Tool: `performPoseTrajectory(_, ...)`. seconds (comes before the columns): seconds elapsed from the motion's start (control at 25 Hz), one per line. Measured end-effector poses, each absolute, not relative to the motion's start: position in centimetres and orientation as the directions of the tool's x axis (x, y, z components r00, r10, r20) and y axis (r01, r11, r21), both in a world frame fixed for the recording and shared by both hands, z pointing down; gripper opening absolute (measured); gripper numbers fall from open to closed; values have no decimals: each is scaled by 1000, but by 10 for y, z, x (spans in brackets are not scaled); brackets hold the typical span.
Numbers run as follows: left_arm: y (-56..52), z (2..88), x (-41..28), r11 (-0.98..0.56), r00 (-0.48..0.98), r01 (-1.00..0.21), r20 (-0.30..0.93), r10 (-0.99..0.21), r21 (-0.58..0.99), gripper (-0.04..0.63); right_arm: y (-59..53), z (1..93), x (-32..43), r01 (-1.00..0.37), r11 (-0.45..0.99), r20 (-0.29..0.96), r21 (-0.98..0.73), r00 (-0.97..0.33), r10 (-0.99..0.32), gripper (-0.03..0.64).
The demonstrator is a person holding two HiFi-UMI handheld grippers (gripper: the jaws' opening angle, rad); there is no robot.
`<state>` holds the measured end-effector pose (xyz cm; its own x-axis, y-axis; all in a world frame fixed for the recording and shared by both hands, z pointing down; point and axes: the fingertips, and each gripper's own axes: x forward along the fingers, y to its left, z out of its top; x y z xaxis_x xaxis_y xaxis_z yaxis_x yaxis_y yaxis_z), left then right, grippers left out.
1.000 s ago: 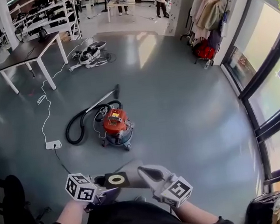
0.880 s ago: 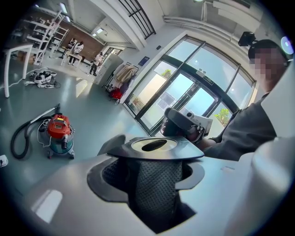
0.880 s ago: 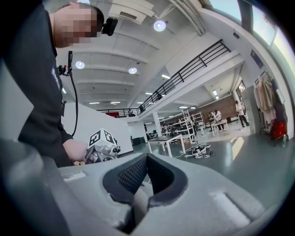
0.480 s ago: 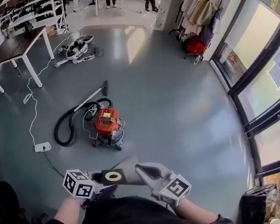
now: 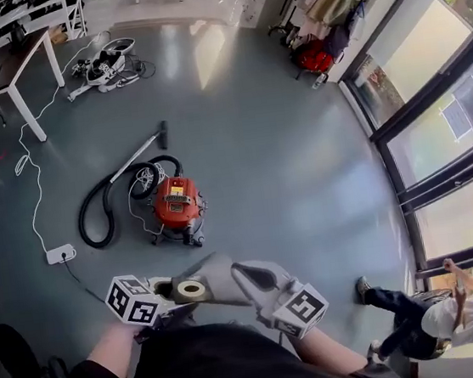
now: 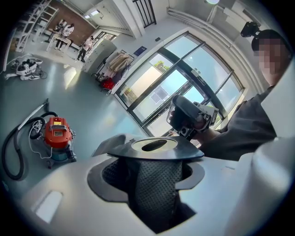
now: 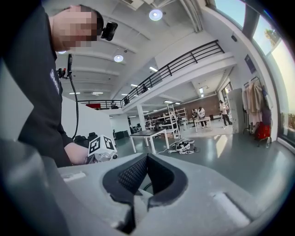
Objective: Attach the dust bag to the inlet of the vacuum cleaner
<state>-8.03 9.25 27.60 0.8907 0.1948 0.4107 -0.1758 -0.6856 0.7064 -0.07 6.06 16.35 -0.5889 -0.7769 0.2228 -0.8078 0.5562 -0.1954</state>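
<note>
Approach goes on: floor (image 5: 281, 135) has slid past and the vacuum cleaner (image 5: 176, 204) sits slightly nearer, yet well apart from the dust bag (image 5: 217, 276), its collar (image 5: 191, 289) grasped by the left hand-held gripper (image 5: 165, 293), its far end pinched by the right hand-held gripper (image 5: 246, 278).
</note>
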Motion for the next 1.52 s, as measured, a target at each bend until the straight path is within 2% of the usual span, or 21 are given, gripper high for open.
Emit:
performPoseTrajectory(0.24,63,281,-106,-666,889,-129,383,250,735,262,21,160,-25,-837,513,238,-188,-546,-803,-7)
performPoseTrajectory(0.64,43,291,-112,-645,883,-139,389,263,752,262,-14,163,-38,-821,542,244,-177,-571,-784,-6)
performPoseTrajectory(1.12,33,302,-60,-633,871,-246,454,189,734,262,-45,186,18,-734,642,228,-222,-679,-698,-6)
performPoseTrajectory(1.4,15,311,-18,-620,859,-346,504,93,704,264,-54,207,55,-662,707,233,-247,-749,-620,-6)
performPoseTrajectory(1.52,15,317,-8,-609,850,-363,518,94,706,263,-57,217,64,-648,715,240,-264,-762,-601,-6)
